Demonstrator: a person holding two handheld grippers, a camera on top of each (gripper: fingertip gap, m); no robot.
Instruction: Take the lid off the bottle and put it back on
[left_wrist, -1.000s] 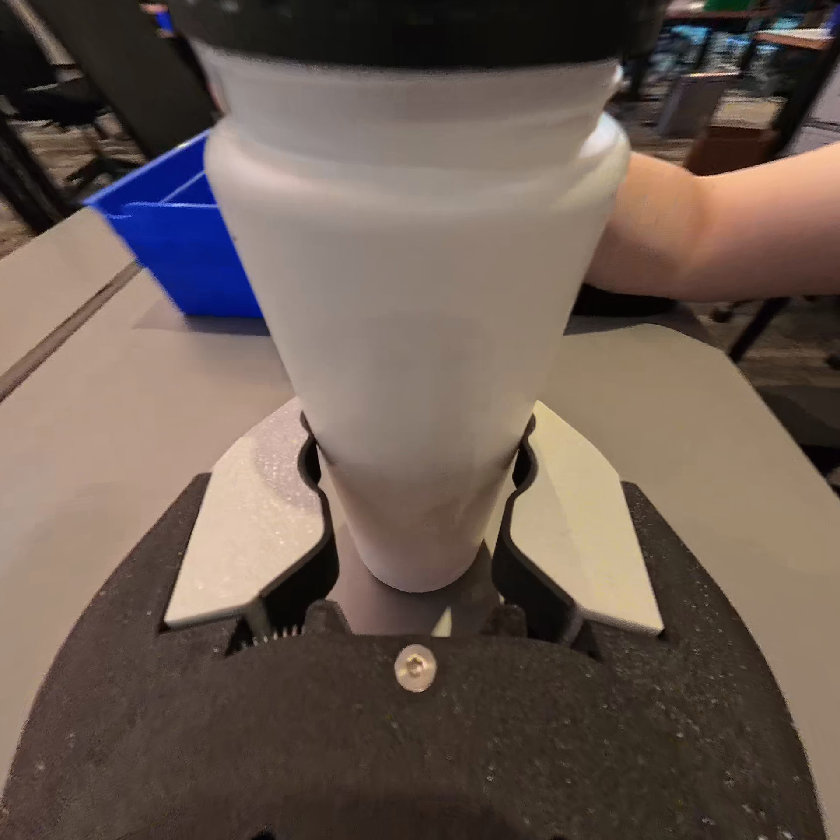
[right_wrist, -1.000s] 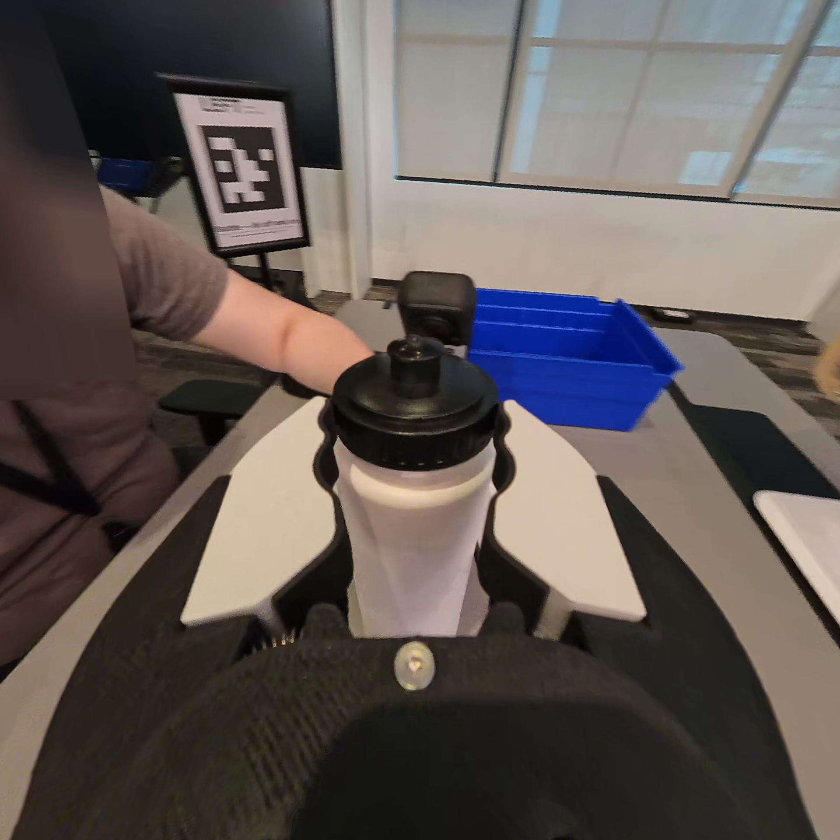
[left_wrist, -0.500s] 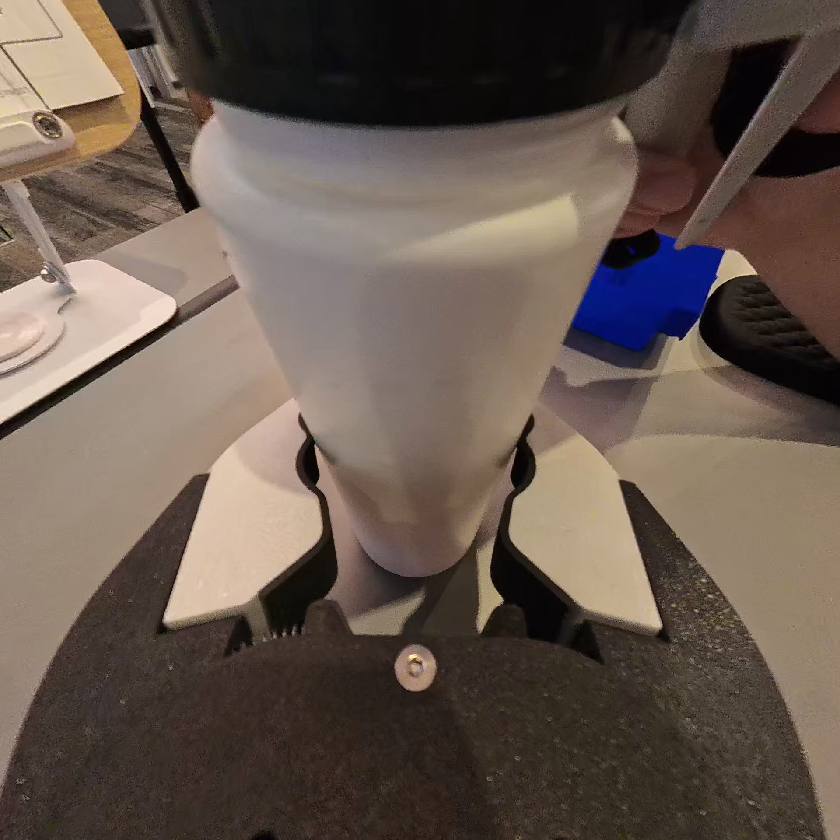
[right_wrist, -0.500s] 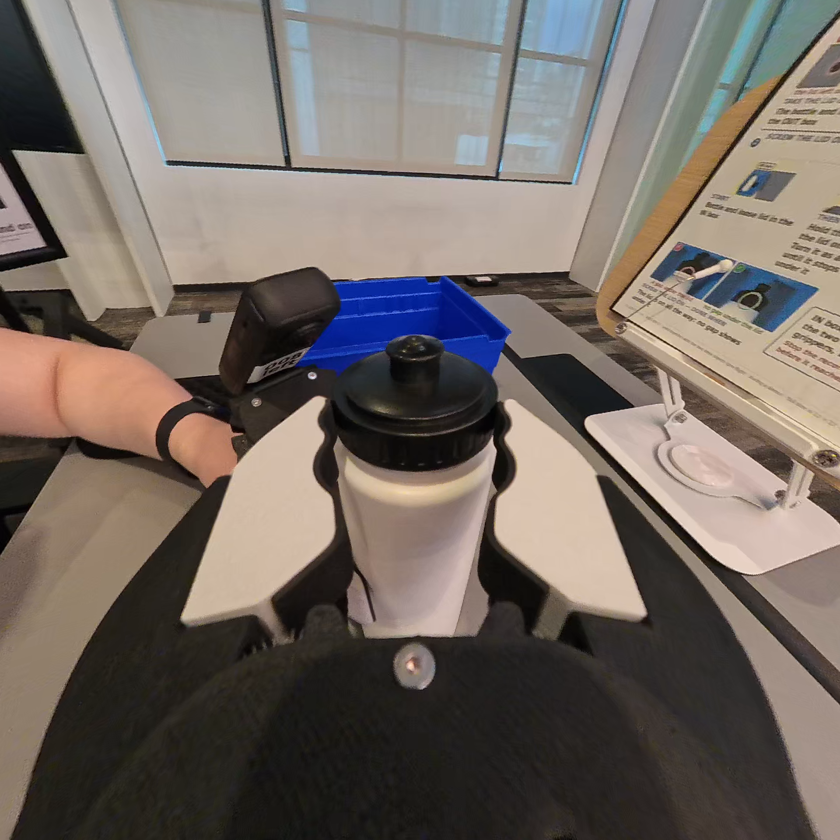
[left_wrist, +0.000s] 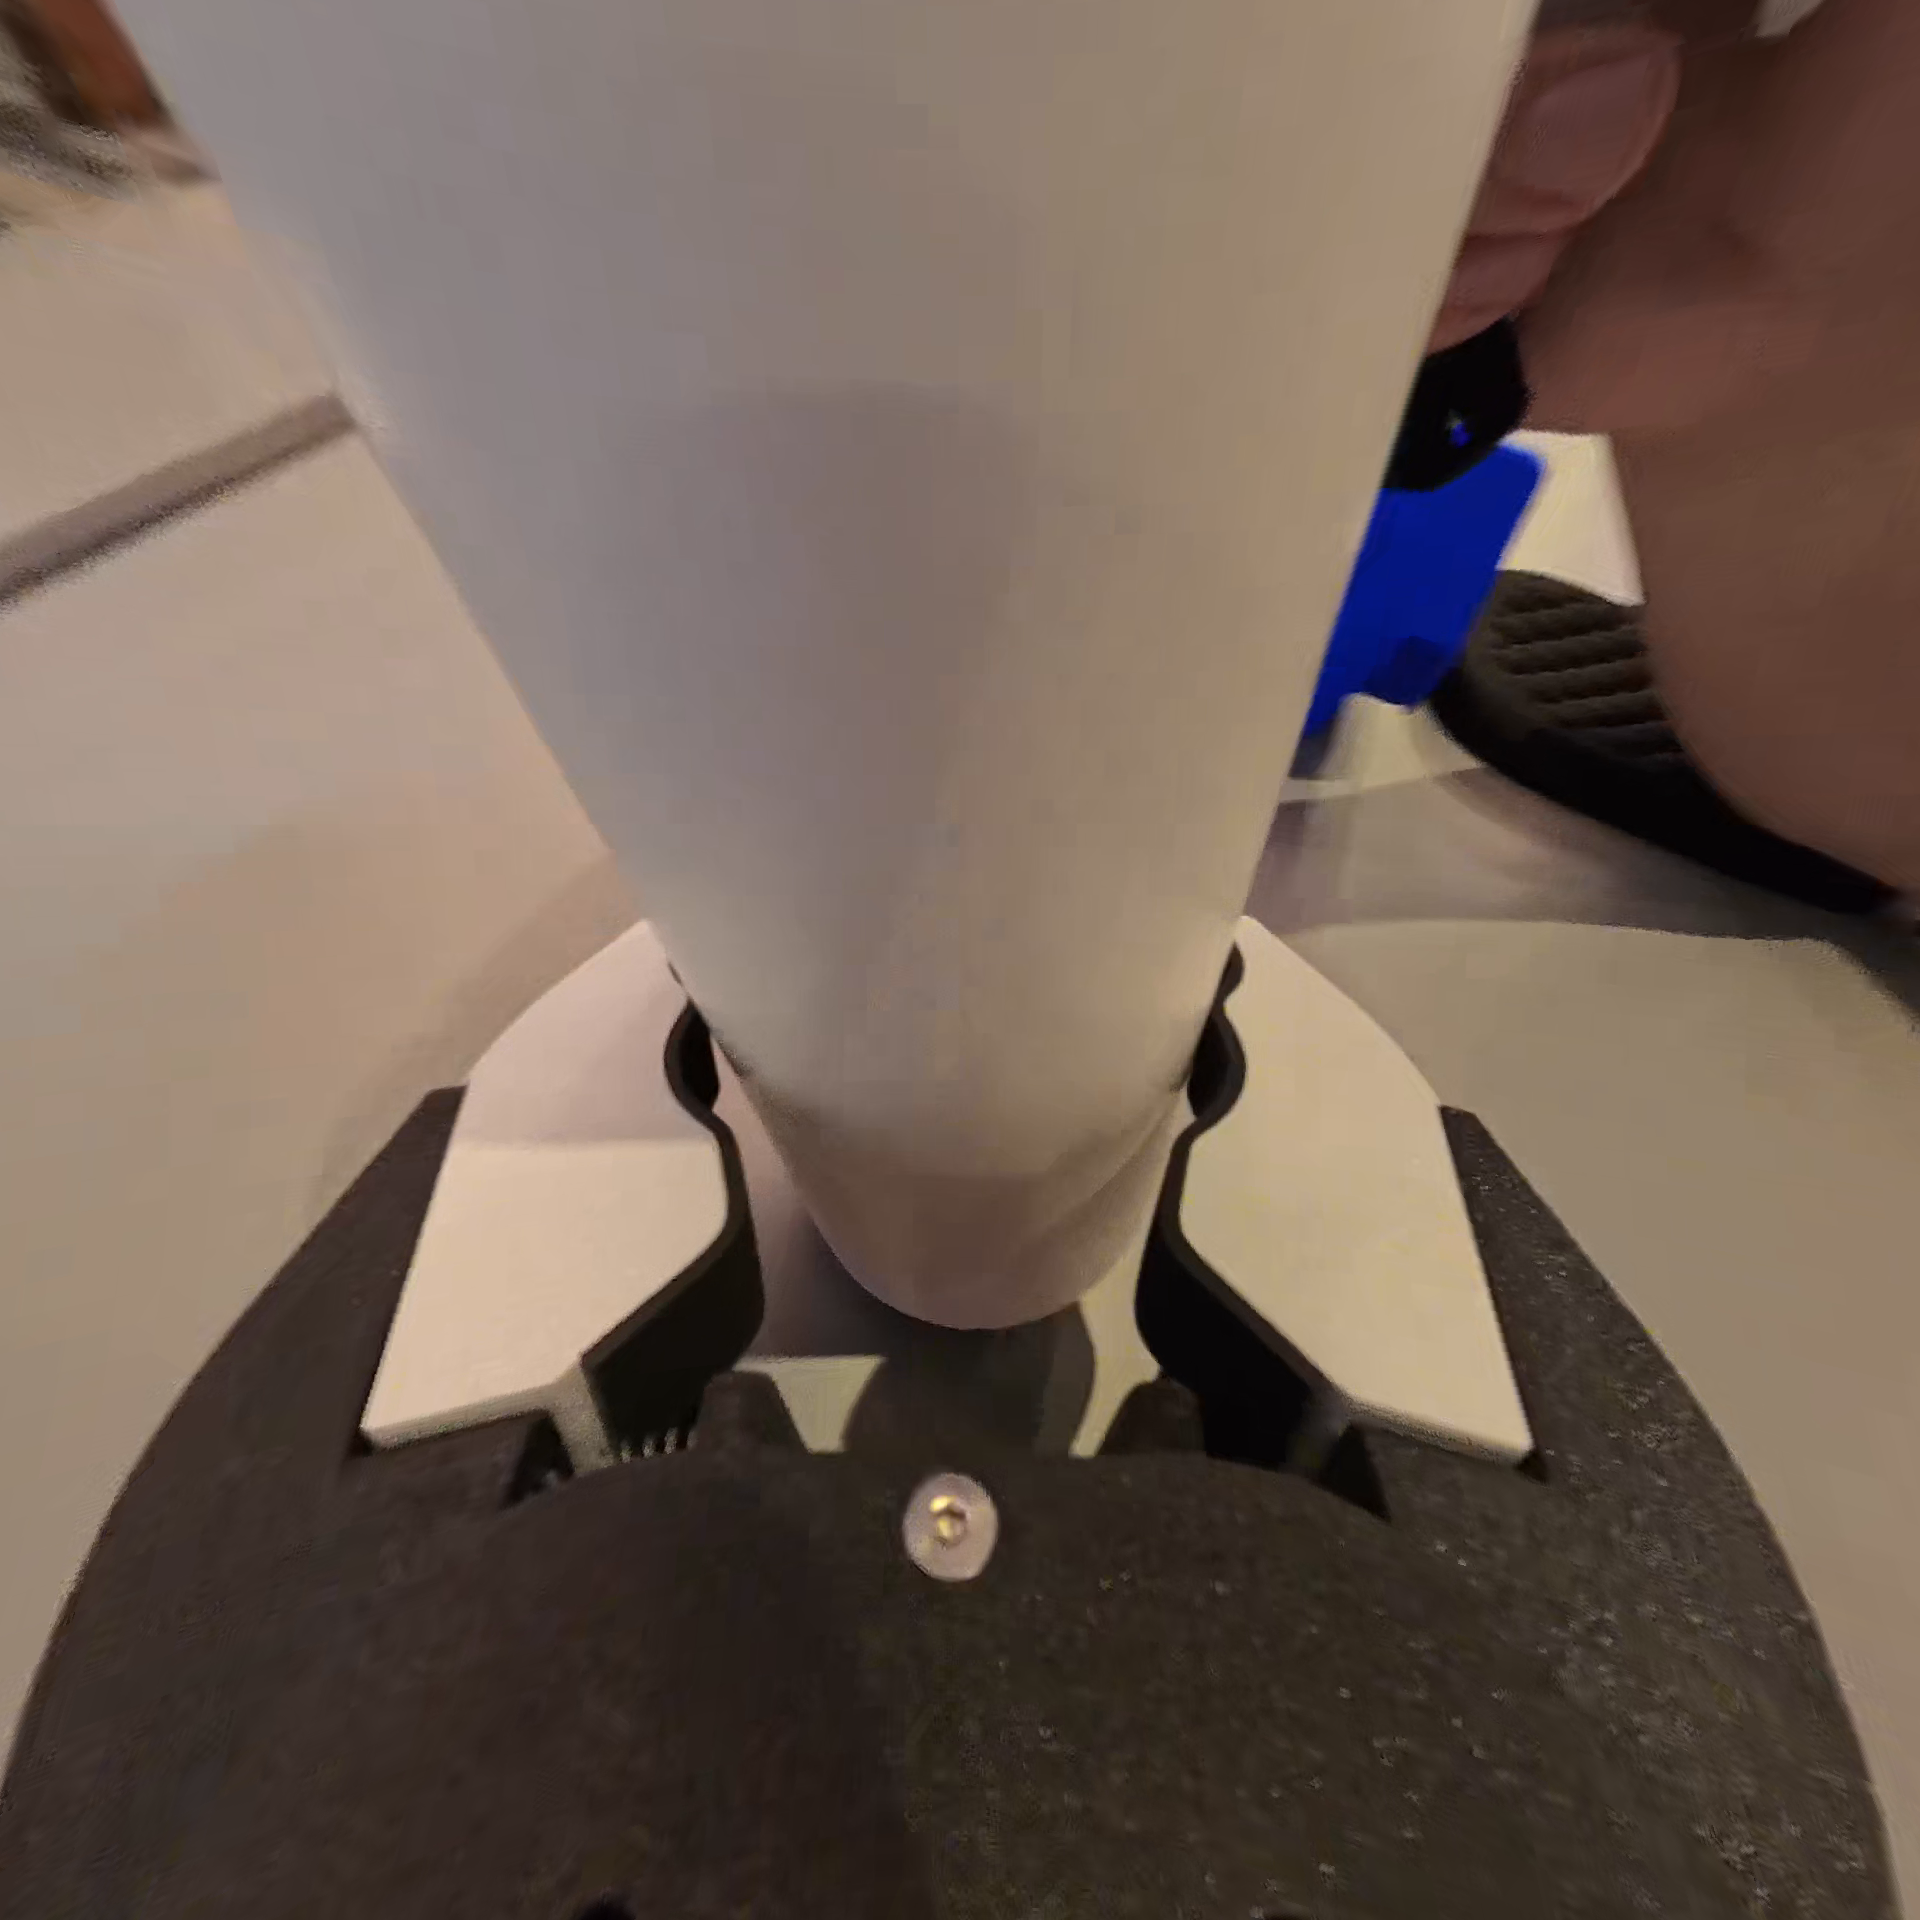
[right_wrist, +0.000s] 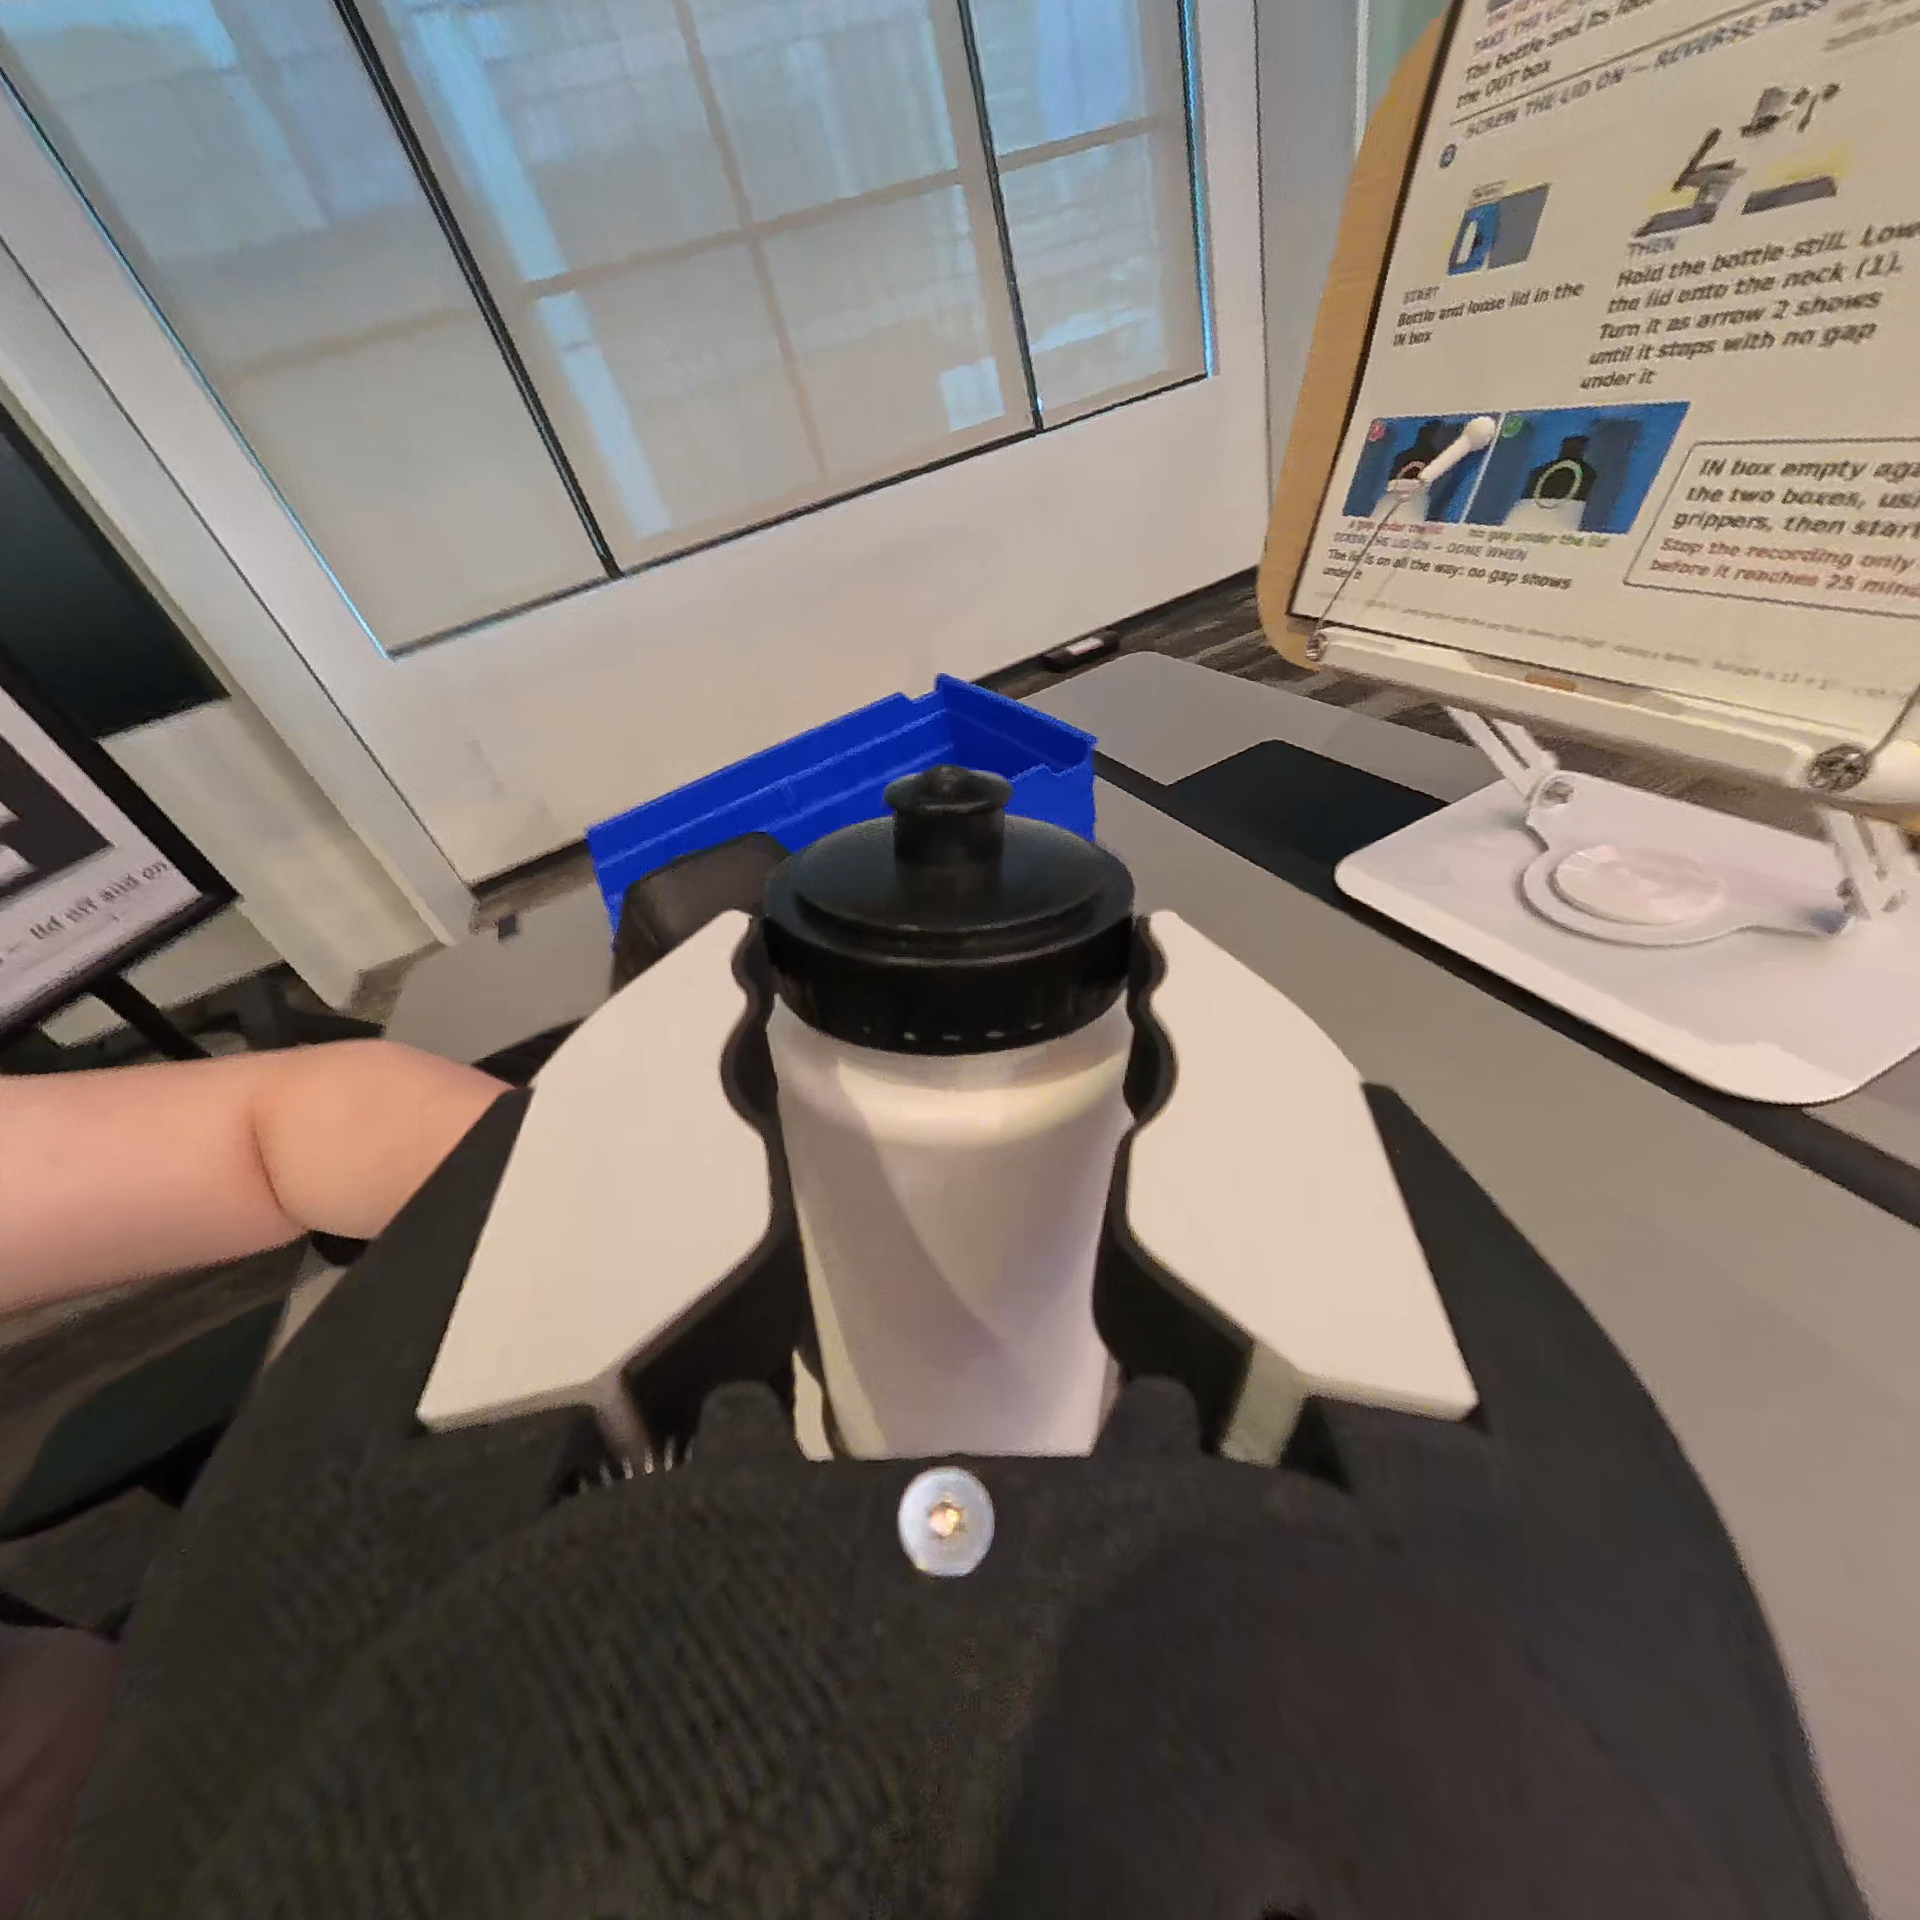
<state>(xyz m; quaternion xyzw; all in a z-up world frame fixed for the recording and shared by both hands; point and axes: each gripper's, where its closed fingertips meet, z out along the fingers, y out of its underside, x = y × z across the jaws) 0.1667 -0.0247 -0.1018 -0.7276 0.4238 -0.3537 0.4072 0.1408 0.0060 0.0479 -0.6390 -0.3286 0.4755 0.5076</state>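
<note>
A white bottle (left_wrist: 883, 520) stands on the grey table (left_wrist: 260, 831) with its black lid (right_wrist: 945, 904) screwed on. My left gripper (left_wrist: 956, 997) is low on the bottle's body, with both pads against its sides near the base. The bottle fills most of the left wrist view, where the lid is out of frame. My right gripper (right_wrist: 945, 935) is shut on the lid's ribbed rim, one pad on each side. The bottle's neck and body (right_wrist: 951, 1195) hang below between its fingers. The hand (left_wrist: 1714, 312) holding the right gripper shows at the top right of the left wrist view.
A blue bin (right_wrist: 831, 769) sits on the table behind the bottle and also shows in the left wrist view (left_wrist: 1423, 582). An instruction board on a white stand (right_wrist: 1621, 935) is at the right, with a black mat (right_wrist: 1309, 821) beside it. A person's forearm (right_wrist: 208, 1164) reaches in from the left.
Both grippers swung round together with the bottle, and the background shifted. The bottle now looms larger in the left view, and the left fingers stand slightly wider apart. The right grip on the lid is unchanged.
</note>
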